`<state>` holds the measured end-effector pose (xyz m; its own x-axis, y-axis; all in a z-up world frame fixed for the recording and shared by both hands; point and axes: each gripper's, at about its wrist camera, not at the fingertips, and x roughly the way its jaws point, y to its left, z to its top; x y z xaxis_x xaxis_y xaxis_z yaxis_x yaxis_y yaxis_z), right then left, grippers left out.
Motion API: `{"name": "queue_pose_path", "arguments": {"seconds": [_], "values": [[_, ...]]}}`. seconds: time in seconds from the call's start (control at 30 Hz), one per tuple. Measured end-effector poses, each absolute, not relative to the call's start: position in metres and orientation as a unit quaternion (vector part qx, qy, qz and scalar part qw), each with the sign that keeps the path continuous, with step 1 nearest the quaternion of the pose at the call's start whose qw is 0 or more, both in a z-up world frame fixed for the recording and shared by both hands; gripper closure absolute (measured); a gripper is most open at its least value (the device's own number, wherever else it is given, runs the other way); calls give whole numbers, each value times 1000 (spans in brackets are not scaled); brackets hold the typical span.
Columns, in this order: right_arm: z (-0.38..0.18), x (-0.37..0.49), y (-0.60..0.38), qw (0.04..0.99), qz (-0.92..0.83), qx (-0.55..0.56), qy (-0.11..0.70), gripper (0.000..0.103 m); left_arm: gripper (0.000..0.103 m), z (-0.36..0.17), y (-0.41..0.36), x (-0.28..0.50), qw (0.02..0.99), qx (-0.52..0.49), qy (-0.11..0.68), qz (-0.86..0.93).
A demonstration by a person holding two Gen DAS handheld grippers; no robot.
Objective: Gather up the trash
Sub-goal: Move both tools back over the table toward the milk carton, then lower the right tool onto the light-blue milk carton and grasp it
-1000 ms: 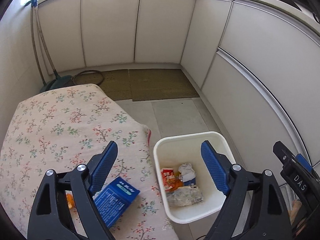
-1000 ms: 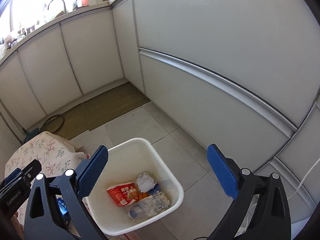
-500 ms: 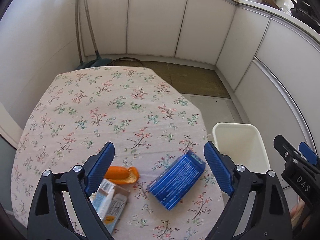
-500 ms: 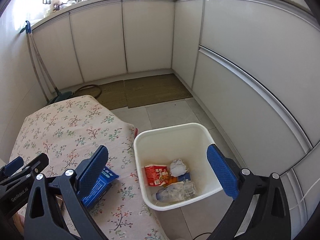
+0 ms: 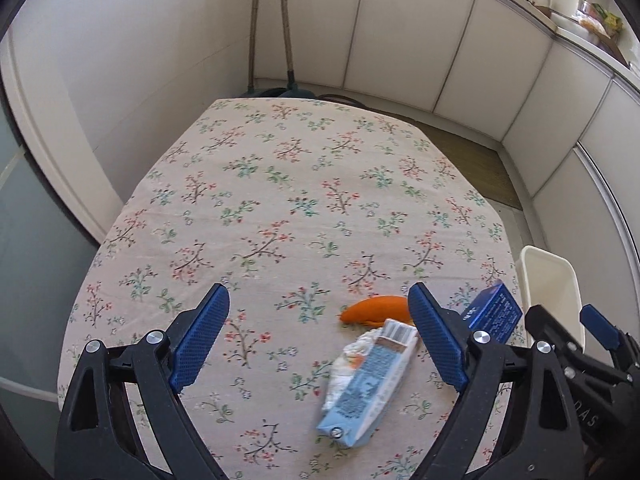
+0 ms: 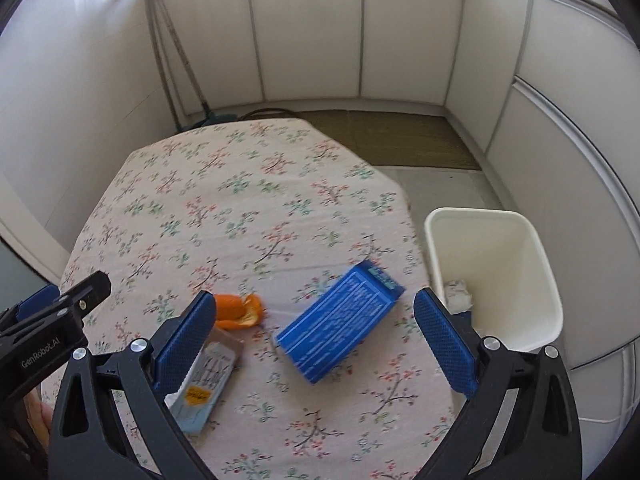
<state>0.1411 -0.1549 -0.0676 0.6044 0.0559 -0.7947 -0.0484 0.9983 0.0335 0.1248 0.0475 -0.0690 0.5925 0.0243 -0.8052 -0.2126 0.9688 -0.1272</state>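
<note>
Both grippers angled down over table, jaws wide, empty: left gripper (image 5: 318,336), right gripper (image 6: 310,338) above blue box (image 6: 340,326); "GenRobot.AI" lower left, right view.

Left gripper (image 5: 318,336): black moulded frame with triangular cut-outs, two fingers faced with blue textured pads (image 5: 200,338), and silver round-head screws at the pivots. Right gripper (image 6: 312,340): identical black frame, blue dimpled pads (image 6: 446,346) and silver screws. In the right wrist view the left unit's black housing carries white "GenRobot.AI" lettering.
</note>
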Motion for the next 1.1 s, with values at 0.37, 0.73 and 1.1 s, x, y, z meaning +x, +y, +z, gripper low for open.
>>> {"name": "queue_pose_path", "arguments": {"seconds": [0.37,0.73,1.1], "values": [[-139,143,-76,824,77,31,561,7,16,-75,131,106,867,-186,451,104],[-182,142,-77,771,90,135,616,41,16,-82,159,105,853,-224,462,92],[-134,139,-86,816,111,142,550,43,16,-95,146,115,841,-219,487,83]]}}
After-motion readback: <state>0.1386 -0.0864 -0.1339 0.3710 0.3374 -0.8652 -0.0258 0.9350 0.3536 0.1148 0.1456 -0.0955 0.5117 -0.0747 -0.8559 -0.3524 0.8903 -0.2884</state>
